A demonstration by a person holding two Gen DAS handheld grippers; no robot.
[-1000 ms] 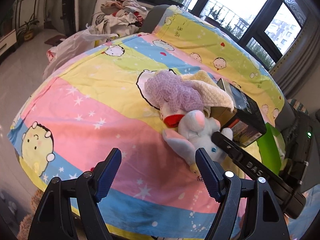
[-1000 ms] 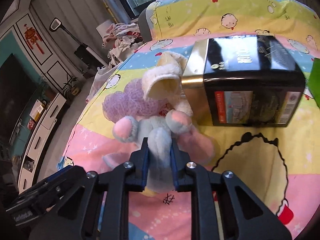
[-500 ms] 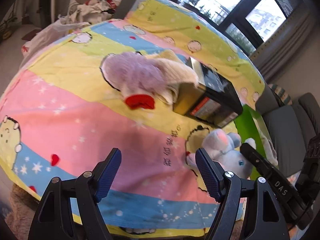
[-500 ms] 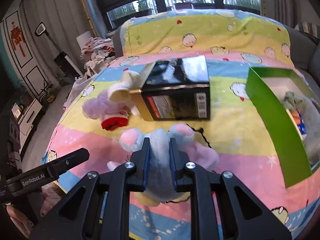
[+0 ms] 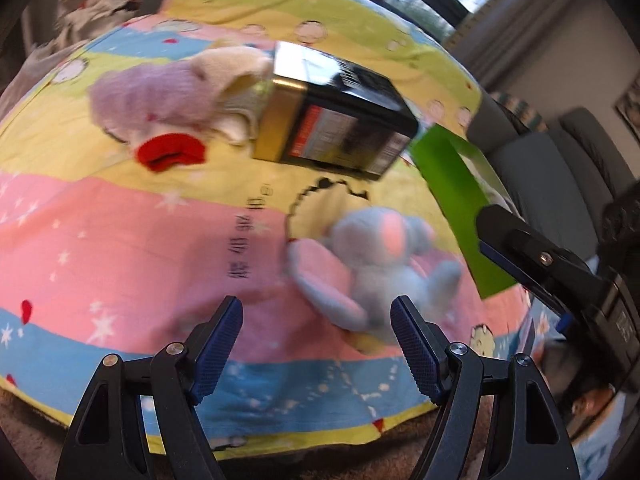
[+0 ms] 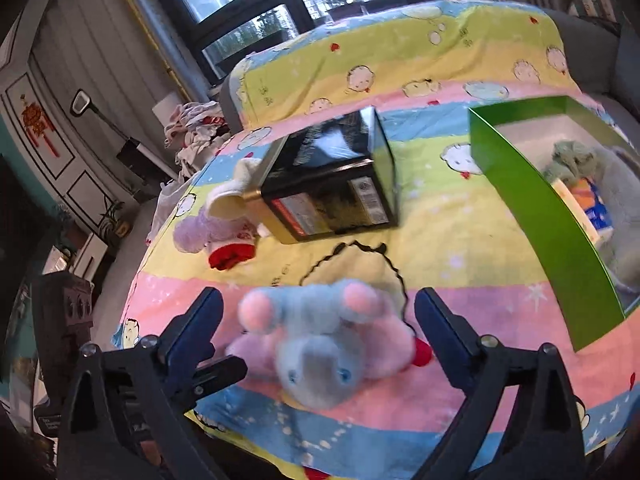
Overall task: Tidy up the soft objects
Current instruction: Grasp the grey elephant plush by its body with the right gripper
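The plush (image 6: 320, 344) looks light and squashy, best pinched across its body; right gripper (image 6: 316, 320) jaws are opening around it, left gripper (image 5: 316, 336) released.

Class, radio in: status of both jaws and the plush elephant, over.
Right gripper jaws opening, clear of the plush elephant. Left gripper open, empty. Elephant lies on the bedsheet; green box beside it.
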